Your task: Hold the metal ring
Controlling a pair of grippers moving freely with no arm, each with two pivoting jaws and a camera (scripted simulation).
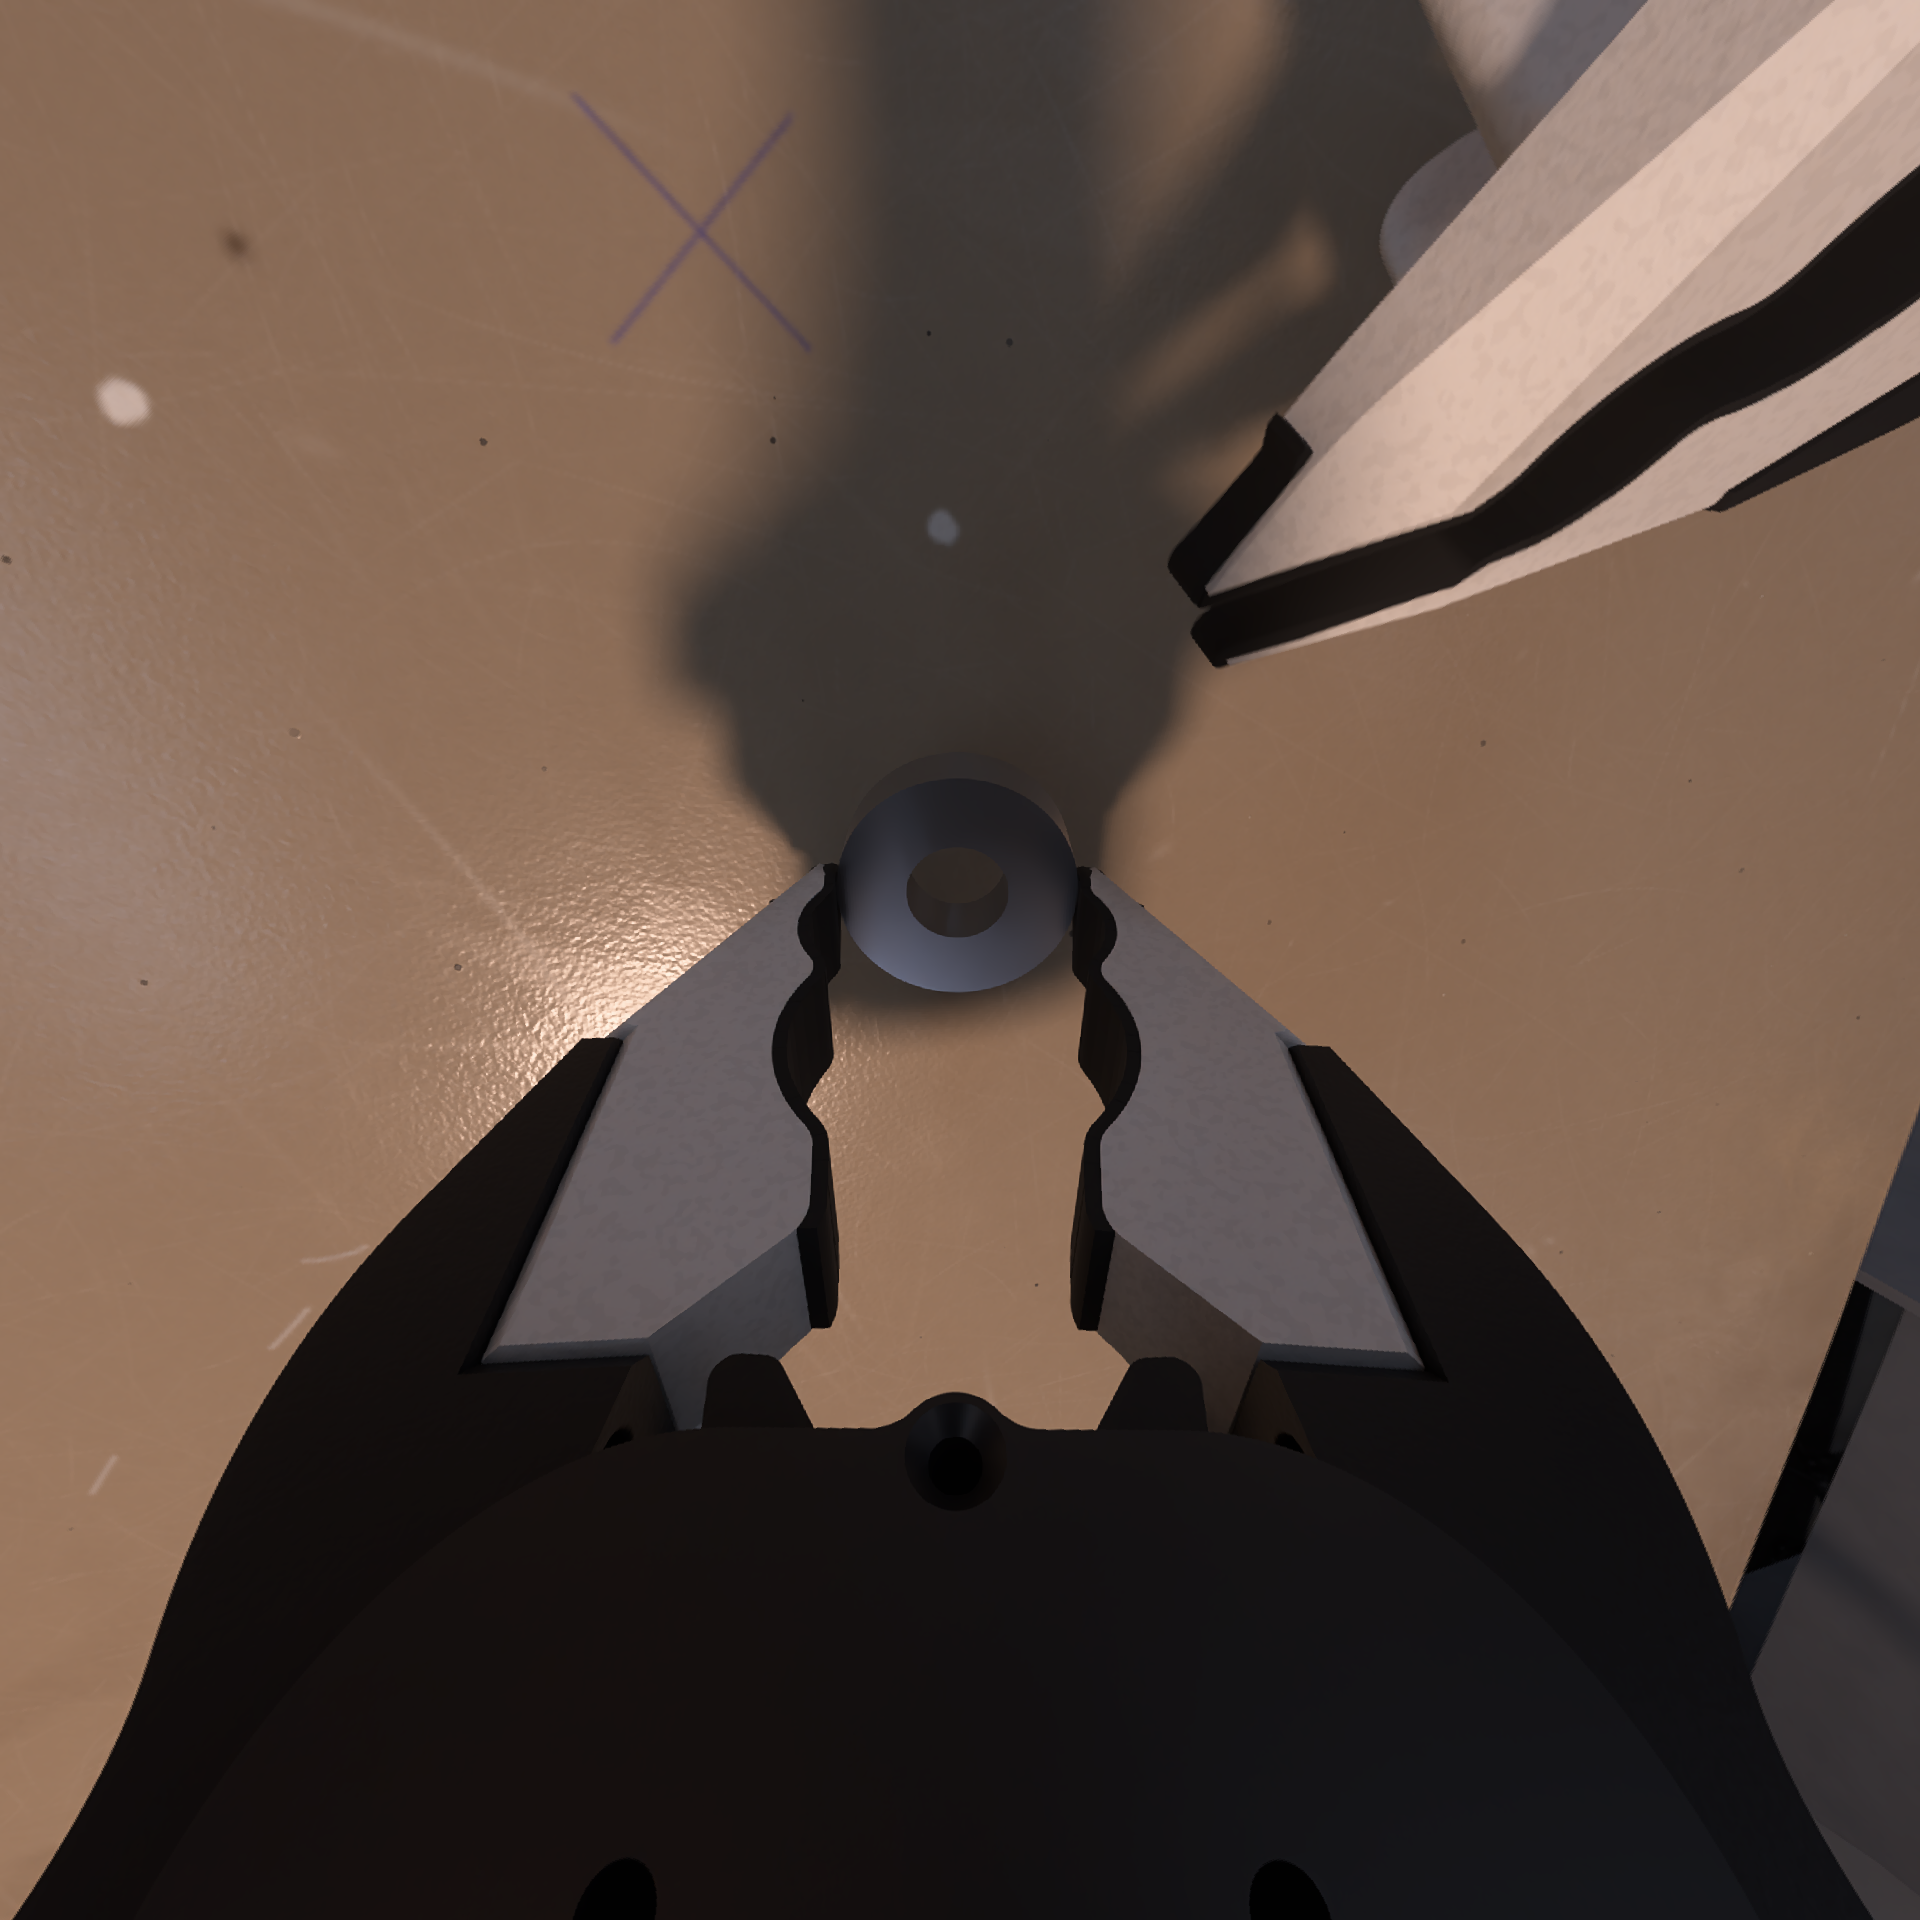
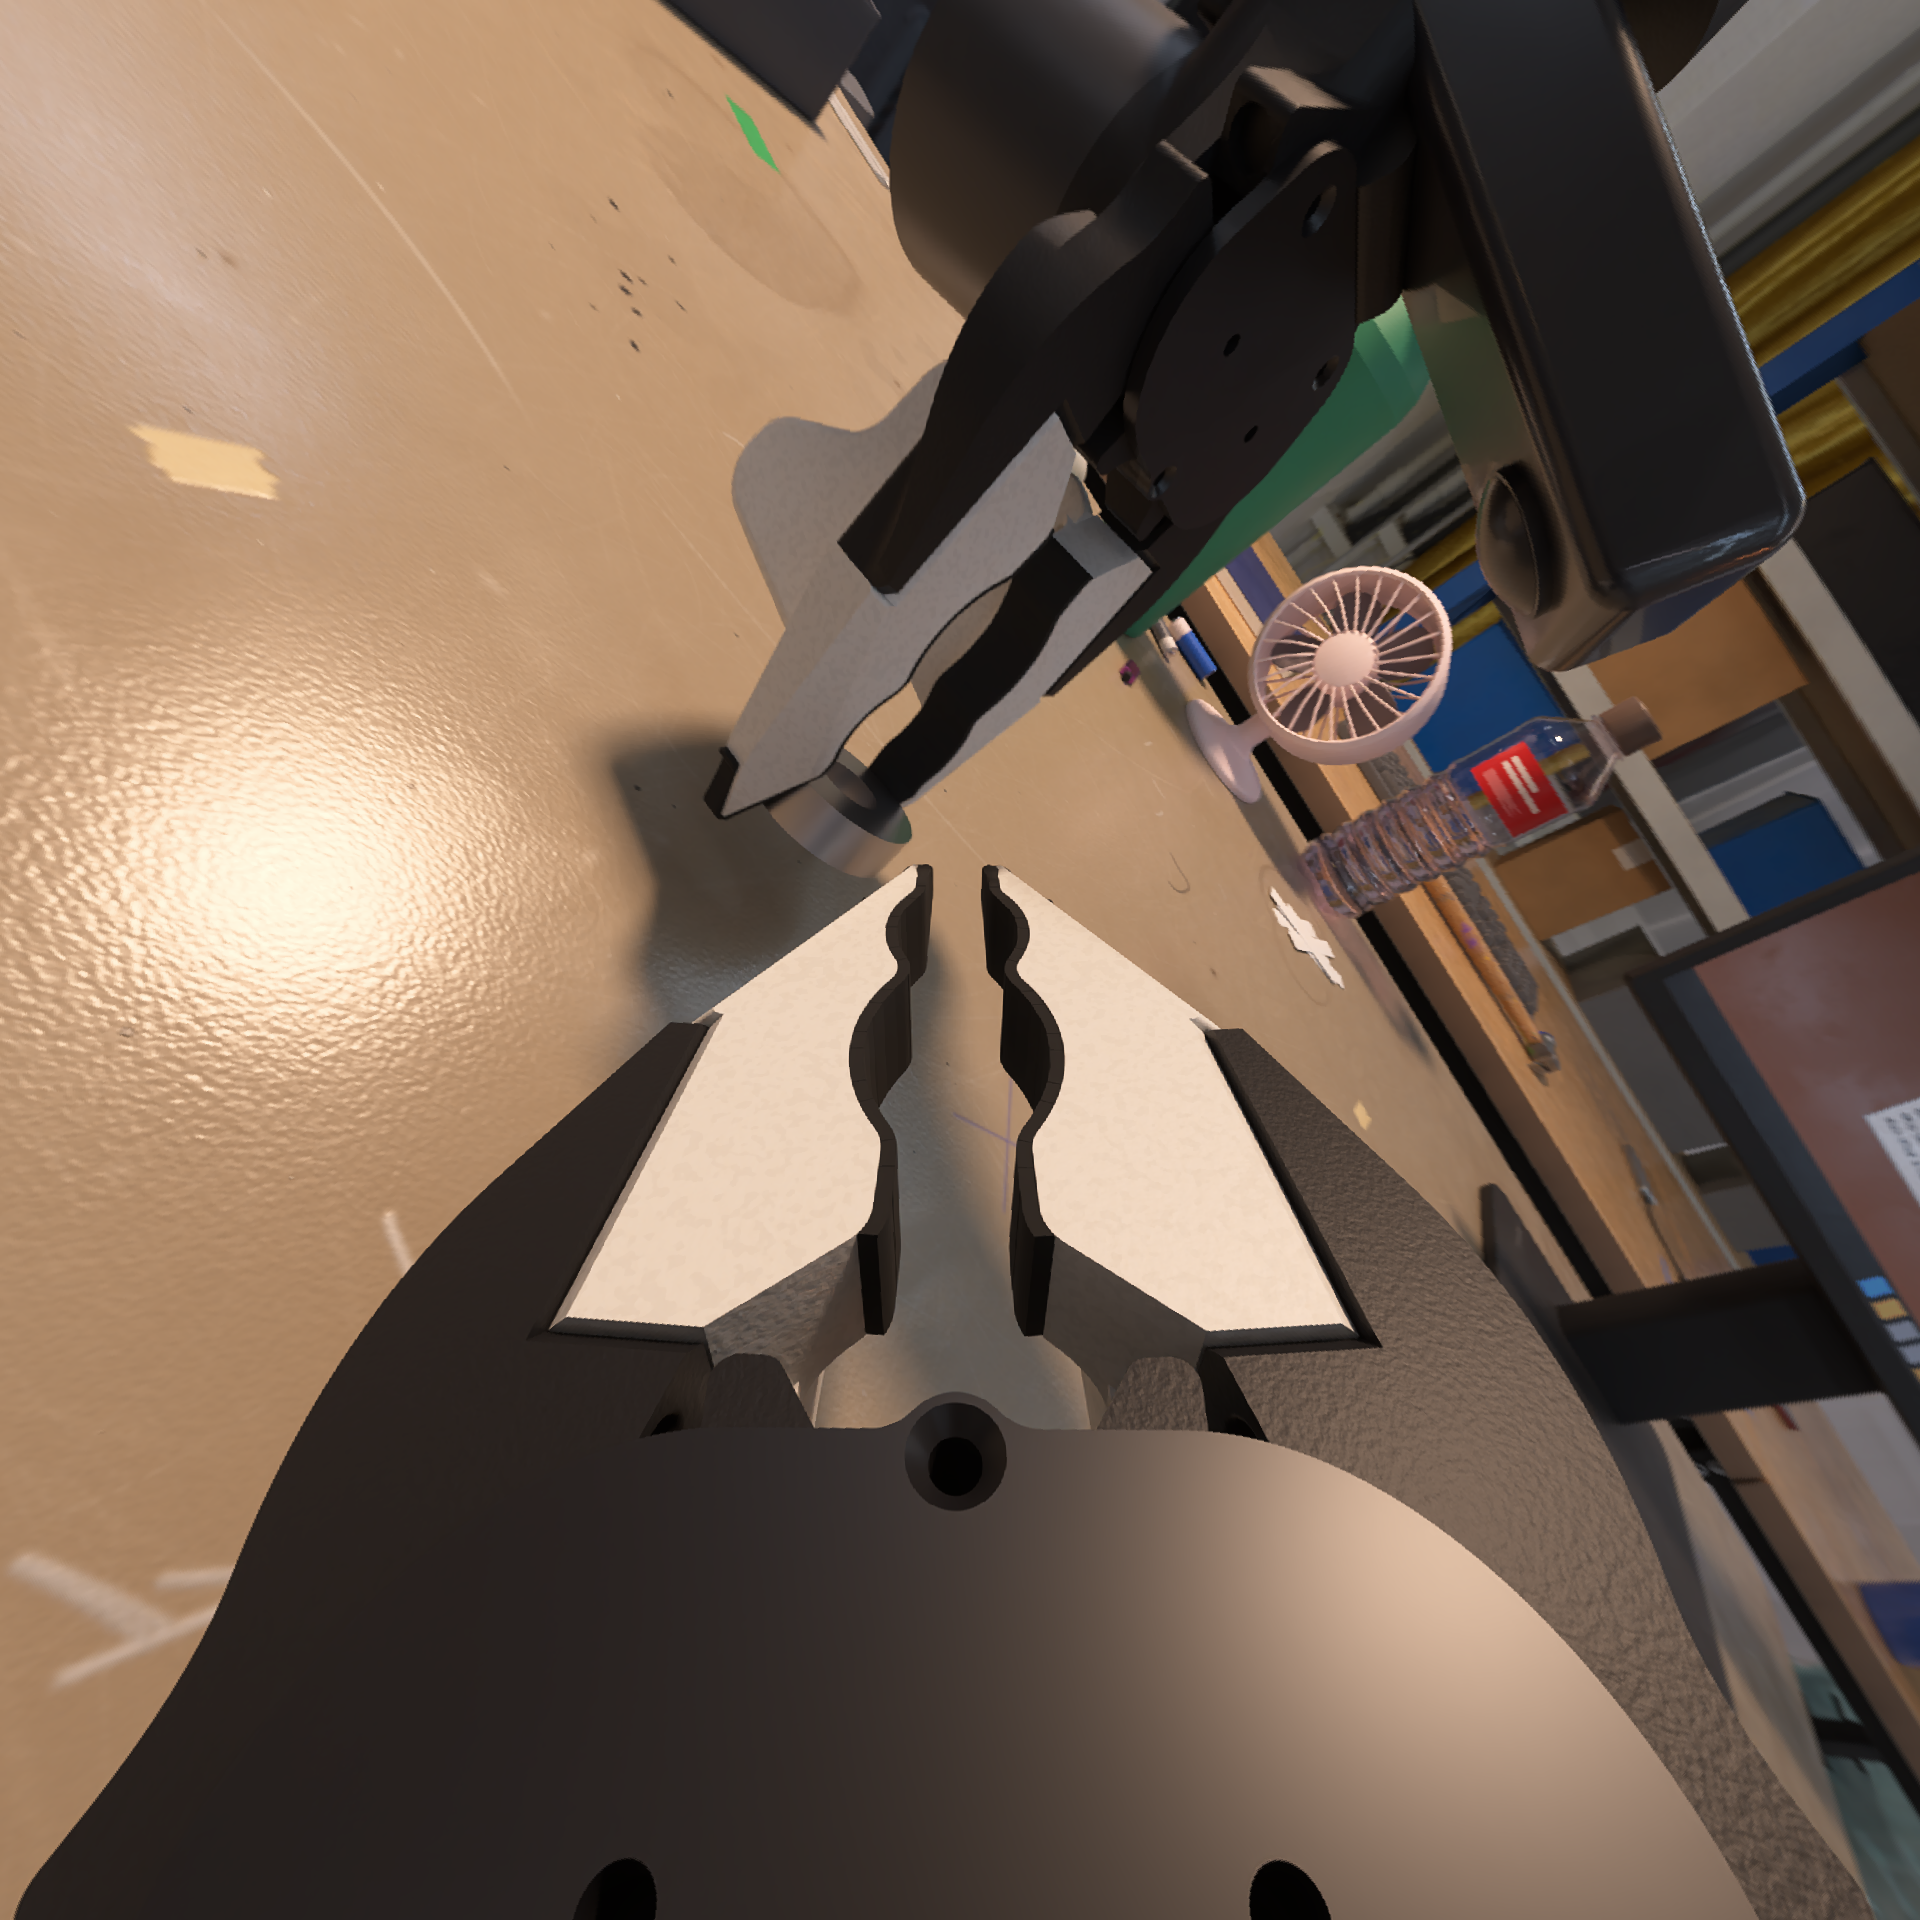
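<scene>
The metal ring [image 1: 956, 958] is a short grey cylinder with a round hole, seen end-on in the left wrist view. My left gripper [image 1: 956, 894] is shut on it, one fingertip against each side, just above the tan table [image 1: 312, 727]. In the right wrist view the ring [image 2: 847, 831] sits between the left gripper's [image 2: 821, 800] tips, close to the table surface. My right gripper [image 2: 956, 878] is empty, with its jaws nearly together, a short way in front of the ring. It also shows in the left wrist view [image 1: 1200, 613], to the upper right of the ring.
A thin X mark [image 1: 701, 229] is drawn on the table beyond the ring. A small pink fan [image 2: 1351, 660] and a plastic bottle [image 2: 1455, 821] stand near the table's edge. A tape patch [image 2: 208, 462] lies on the table. A dark-framed panel [image 2: 1818, 1091] stands at the right.
</scene>
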